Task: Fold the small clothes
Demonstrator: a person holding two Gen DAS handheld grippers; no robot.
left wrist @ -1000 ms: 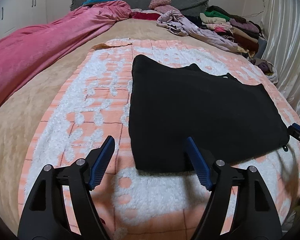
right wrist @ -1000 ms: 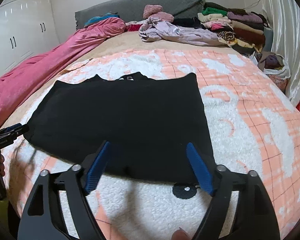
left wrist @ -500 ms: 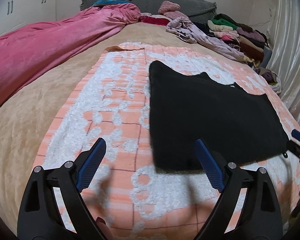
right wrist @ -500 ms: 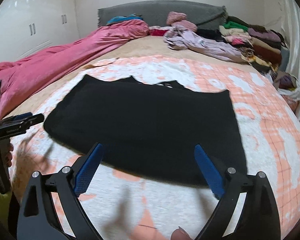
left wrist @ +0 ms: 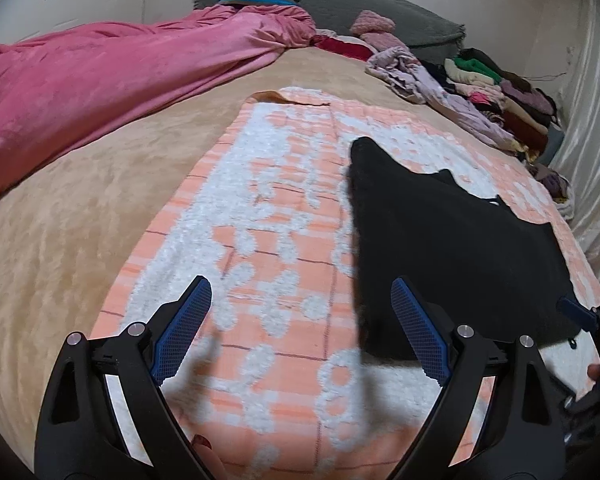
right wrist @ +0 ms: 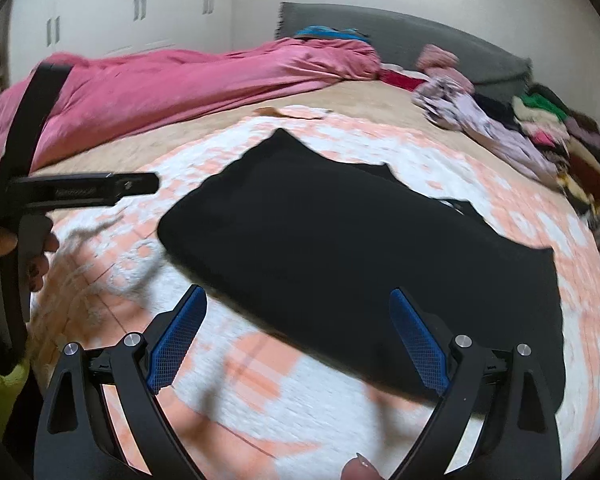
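While both tools hang above the bed, status reads as follows.

Left tool (left wrist: 300, 328): fingers spread wide, having just been opening; nothing between them. It hovers over the peach-and-white blanket (left wrist: 268, 208), beside the left edge of the garment.

Right tool (right wrist: 298, 338): fingers spread wide, likewise just opened; nothing pinched. It hovers at the near edge of the garment.

Black garment (right wrist: 360, 264): lies flat on the blanket, mid-bed, apparently folded already into a compact panel; near edge faces the person, shoulder points toward the headboard (left wrist: 380, 12).

Surroundings: pink duvet (left wrist: 120, 76) along the left side of the bed; clothes pile (left wrist: 500, 92) at the far right corner.

Step in hand (judgement): repositioning for the next fold.

Risk 1: pinching the plush blanket together with the garment edge; cause, fingers driven too deep into the pile.

Risk 2: seizing only the top layer; cause, a shallow bite, so lower layers slide and the fold skews.

Risk 3: uneven lift; cause, the two tools gripping at unmatched points.
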